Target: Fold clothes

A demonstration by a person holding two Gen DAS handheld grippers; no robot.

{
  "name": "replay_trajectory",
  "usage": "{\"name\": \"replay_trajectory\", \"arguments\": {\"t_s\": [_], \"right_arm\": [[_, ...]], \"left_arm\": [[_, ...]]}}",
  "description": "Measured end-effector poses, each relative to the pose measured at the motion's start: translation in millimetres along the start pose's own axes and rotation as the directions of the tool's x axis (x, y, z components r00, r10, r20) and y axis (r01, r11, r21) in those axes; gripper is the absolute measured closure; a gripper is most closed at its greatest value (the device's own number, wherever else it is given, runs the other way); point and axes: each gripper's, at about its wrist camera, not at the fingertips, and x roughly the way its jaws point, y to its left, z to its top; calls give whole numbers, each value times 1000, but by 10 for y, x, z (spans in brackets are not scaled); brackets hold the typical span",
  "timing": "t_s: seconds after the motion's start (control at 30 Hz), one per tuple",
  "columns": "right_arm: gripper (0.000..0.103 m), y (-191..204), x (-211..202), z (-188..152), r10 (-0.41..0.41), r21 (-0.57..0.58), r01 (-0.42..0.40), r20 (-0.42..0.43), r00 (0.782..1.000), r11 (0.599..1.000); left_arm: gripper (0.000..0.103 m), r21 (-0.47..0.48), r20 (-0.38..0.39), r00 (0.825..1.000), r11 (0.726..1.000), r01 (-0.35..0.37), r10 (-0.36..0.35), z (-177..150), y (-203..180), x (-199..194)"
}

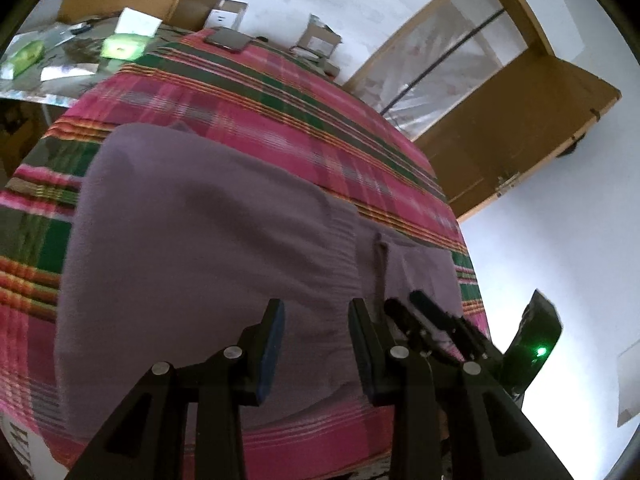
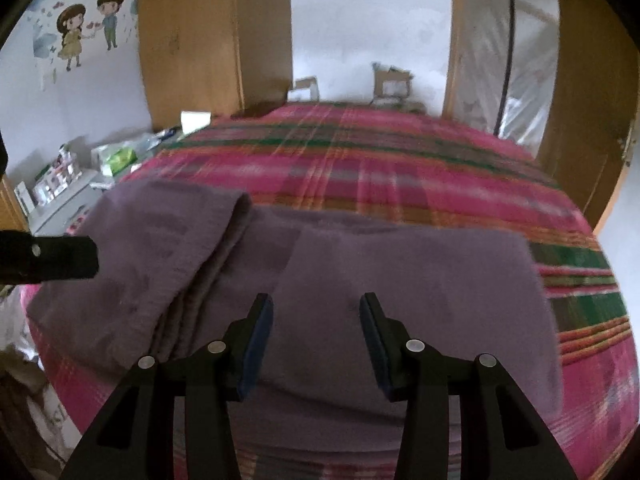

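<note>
A purple garment lies spread on a bed with a pink and green plaid cover. In the right wrist view the garment shows a folded-over part at the left with a ribbed edge. My left gripper is open and empty, just above the garment's near edge. My right gripper is open and empty above the garment's middle. The right gripper also shows in the left wrist view, close beside the left one. The left gripper's tip shows in the right wrist view at the left.
A phone lies on the bed's far end. A side table with green packs and papers stands at the left. Cardboard boxes sit beyond the bed. A wooden wardrobe and a wooden door stand behind.
</note>
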Motion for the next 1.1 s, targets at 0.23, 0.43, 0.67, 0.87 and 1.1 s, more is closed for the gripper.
{"name": "replay_trajectory", "arguments": {"t_s": [0.23, 0.43, 0.67, 0.87, 1.1], "right_arm": [[56, 93, -115, 13, 8, -13, -8, 19, 1000, 1000], [56, 48, -63, 53, -8, 19, 8, 10, 1000, 1000], [56, 130, -209, 56, 56, 41, -59, 56, 997, 997], [56, 428, -407, 83, 148, -12, -148, 126, 981, 989], [56, 856, -331, -12, 165, -165, -146, 104, 981, 975]], "left_arm": [[70, -66, 50, 998, 998, -25, 28, 54, 324, -171], [70, -125, 87, 995, 991, -43, 54, 67, 599, -325], [70, -178, 102, 991, 982, -66, 85, 10, 898, -458], [70, -225, 92, 990, 971, -80, 103, -85, 1101, -506], [70, -240, 49, 996, 969, -65, 79, -185, 1205, -466]]}}
